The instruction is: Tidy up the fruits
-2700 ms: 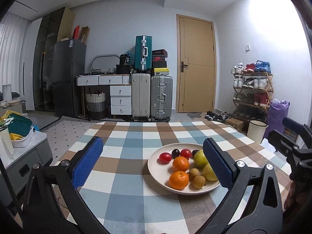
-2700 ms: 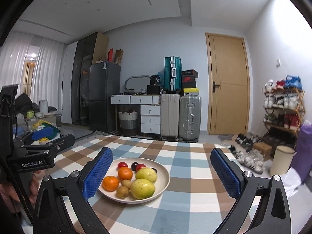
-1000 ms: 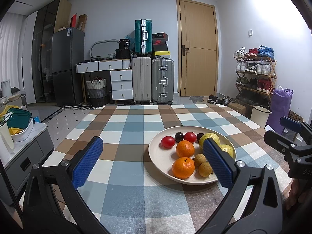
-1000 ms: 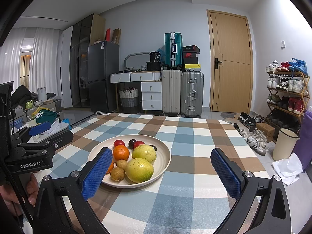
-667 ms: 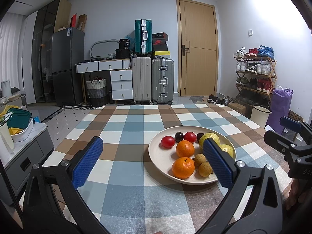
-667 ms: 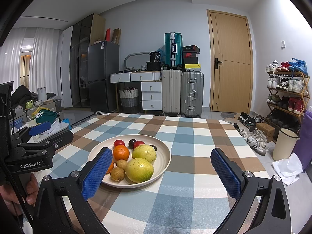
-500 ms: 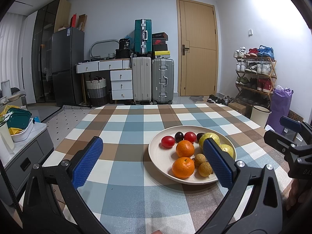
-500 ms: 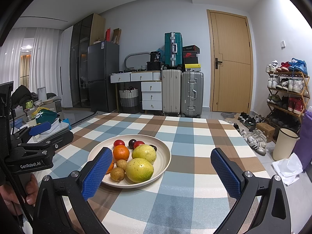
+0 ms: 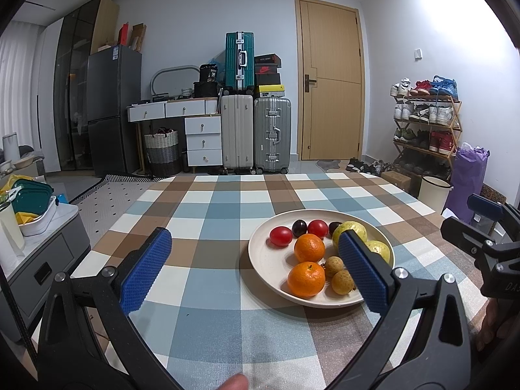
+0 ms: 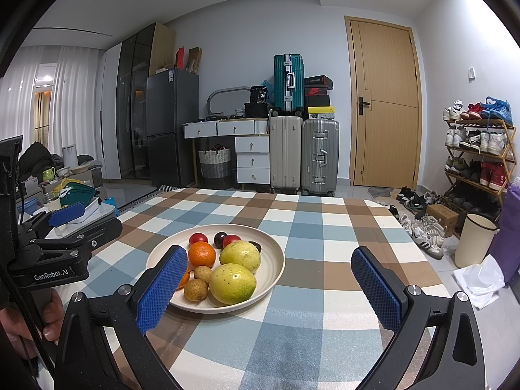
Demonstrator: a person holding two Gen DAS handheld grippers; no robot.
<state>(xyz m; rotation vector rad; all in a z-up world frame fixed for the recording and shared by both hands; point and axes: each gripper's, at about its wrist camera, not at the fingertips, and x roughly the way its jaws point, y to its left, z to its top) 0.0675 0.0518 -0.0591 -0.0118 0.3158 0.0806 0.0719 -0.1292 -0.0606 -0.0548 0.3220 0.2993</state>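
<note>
Hovering: left gripper (image 9: pixel 253 266) hangs low over the cloth (image 9: pixel 227 208), jaws spread wide with nothing between the pads; likely held back so the whole plate stays in sight.
Right gripper (image 10: pixel 269 276): same posture, jaws wide apart and bare, raised a little above the cloth.
Plate (image 9: pixel 269 266): cream, shallow, just ahead of both grippers; ahead-right of the left one, whose right pad overlaps its rim, and ahead-left of the right one, whose left pad covers its near edge.
Nearest fruit: two small brown round ones (image 10: pixel 196 287) at the plate's near side, beside a large yellow-green fruit (image 10: pixel 232 282) with speckled skin.
Oranges (image 9: pixel 307 278): two, glossy and pitted, lying one behind the other as the left view shows them; in the right view a pad hides most of one.
Second yellow-green fruit (image 10: pixel 240 255): just behind the other, touching it.
Far side of plate: two small red fruits (image 9: pixel 281 235) and two dark ones (image 9: pixel 299 227) in a loose row.
Judgement: every fruit seen lies on the plate, mixed by kind; this fits either fruit gathered there already or a pile waiting to be sorted.
Beyond: suitcases (image 10: pixel 302 156) and a door (image 10: pixel 385 104) well away.
</note>
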